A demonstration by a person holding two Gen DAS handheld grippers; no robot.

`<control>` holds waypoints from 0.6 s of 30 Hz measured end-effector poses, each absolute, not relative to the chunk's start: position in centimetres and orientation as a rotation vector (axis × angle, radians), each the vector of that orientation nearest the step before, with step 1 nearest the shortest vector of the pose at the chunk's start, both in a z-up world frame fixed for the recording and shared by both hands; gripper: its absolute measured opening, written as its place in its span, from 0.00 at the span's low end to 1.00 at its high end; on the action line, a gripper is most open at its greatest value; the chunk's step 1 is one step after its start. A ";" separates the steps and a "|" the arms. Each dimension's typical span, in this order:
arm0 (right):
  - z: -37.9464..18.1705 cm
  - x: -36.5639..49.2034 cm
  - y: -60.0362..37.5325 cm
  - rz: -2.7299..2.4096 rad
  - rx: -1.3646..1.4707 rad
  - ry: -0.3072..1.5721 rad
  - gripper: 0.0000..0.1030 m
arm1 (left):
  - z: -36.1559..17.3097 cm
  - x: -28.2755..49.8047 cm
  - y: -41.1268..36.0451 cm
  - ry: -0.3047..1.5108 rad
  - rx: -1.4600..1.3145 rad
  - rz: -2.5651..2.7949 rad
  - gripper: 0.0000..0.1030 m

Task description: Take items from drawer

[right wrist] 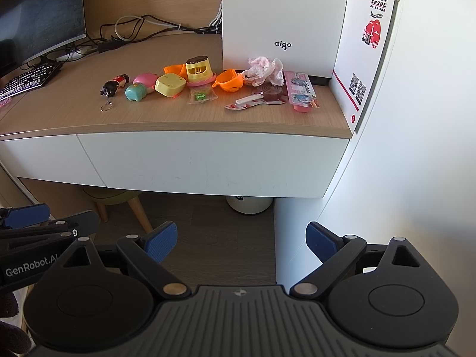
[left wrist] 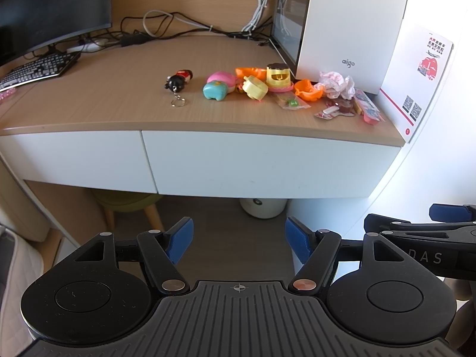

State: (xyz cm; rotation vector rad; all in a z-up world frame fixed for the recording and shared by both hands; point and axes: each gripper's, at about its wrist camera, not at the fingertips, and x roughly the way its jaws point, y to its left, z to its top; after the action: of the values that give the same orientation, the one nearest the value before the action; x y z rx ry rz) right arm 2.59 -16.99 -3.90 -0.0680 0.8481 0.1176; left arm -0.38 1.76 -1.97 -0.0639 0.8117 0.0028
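Two white drawers sit shut under the wooden desk top; the right drawer (left wrist: 267, 163) (right wrist: 208, 160) is the wider one, the left drawer (left wrist: 74, 157) (right wrist: 44, 157) narrower. On the desk lies a row of small items: a doll keychain (left wrist: 178, 80) (right wrist: 114, 84), a teal and pink toy (left wrist: 217, 84) (right wrist: 139, 87), yellow toys (left wrist: 278, 76) (right wrist: 197, 70), orange shells (left wrist: 308, 89) (right wrist: 229, 80) and a pink packet (left wrist: 367, 107) (right wrist: 300, 90). My left gripper (left wrist: 238, 242) and right gripper (right wrist: 241, 244) hang open and empty, below and in front of the drawers.
A white aigo computer case (left wrist: 351, 29) (right wrist: 282, 20) and a white card (left wrist: 422, 80) (right wrist: 369, 50) stand at the desk's right end. A monitor (left wrist: 50, 9), keyboard (left wrist: 35, 70) and cables lie at the left. A stool (left wrist: 128, 205) and white bin (left wrist: 263, 206) stand under the desk.
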 end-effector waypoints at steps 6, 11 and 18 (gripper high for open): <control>-3.9 2.6 -17.0 0.117 -0.068 0.849 0.91 | -2.0 -0.3 1.8 0.812 -0.063 0.002 0.71; -3.9 2.6 -17.0 0.117 -0.067 0.849 0.91 | -2.0 -0.3 1.8 0.813 -0.066 0.003 0.71; -4.0 2.4 -17.2 0.116 -0.065 0.847 0.91 | -2.2 -0.4 2.1 0.824 -0.084 0.007 0.71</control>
State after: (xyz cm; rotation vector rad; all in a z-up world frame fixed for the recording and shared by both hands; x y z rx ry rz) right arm 2.41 -17.19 -3.97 -0.0647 0.8468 0.1161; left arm -0.37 2.14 -2.18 -0.0838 0.8237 0.0068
